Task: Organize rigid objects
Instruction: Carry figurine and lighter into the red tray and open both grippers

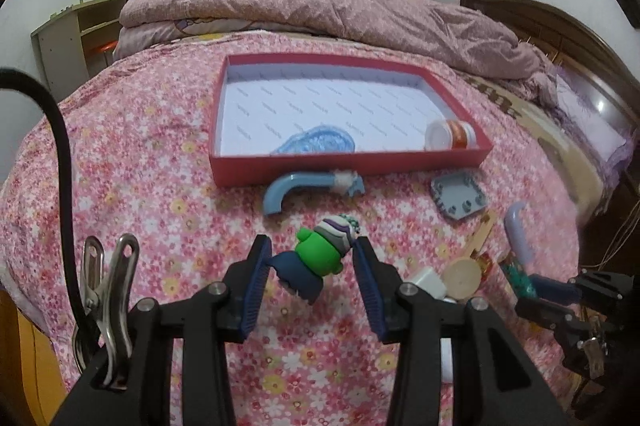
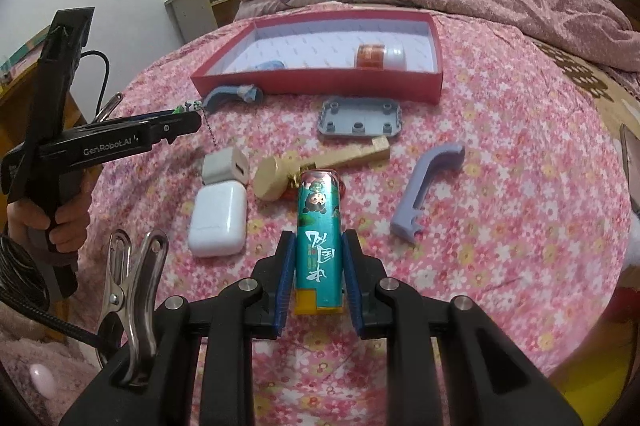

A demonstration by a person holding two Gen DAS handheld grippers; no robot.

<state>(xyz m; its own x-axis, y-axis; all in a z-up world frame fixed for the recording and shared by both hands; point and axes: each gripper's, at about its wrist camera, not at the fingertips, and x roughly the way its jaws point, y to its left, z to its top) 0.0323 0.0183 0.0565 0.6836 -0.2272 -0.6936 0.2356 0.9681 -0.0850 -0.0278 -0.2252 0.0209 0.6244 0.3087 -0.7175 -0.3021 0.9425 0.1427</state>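
Note:
A red tray (image 1: pixel 348 169) (image 2: pixel 320 81) lies on the flowered bed, holding a blue mould (image 1: pixel 316 141) and a small orange-labelled bottle (image 1: pixel 450 134) (image 2: pixel 380 55). My left gripper (image 1: pixel 312 250) stands with its jaws on either side of a green figure toy (image 1: pixel 316 258) with a striped hat; the fingers touch or nearly touch it. My right gripper (image 2: pixel 318 238) is shut on a teal printed box (image 2: pixel 320 222), just above the bedspread. The left gripper's body (image 2: pixel 120 141) shows in the right wrist view.
On the bedspread lie a blue curved handle (image 1: pixel 296 185) (image 2: pixel 228 95), a grey studded plate (image 1: pixel 460 197) (image 2: pixel 360 117), a lilac handle (image 2: pixel 428 185) (image 1: pixel 518 230), a wooden wrench toy (image 2: pixel 320 165), a white earbud case (image 2: pixel 218 214) and white charger (image 2: pixel 226 165). A folded quilt (image 1: pixel 320 5) lies behind.

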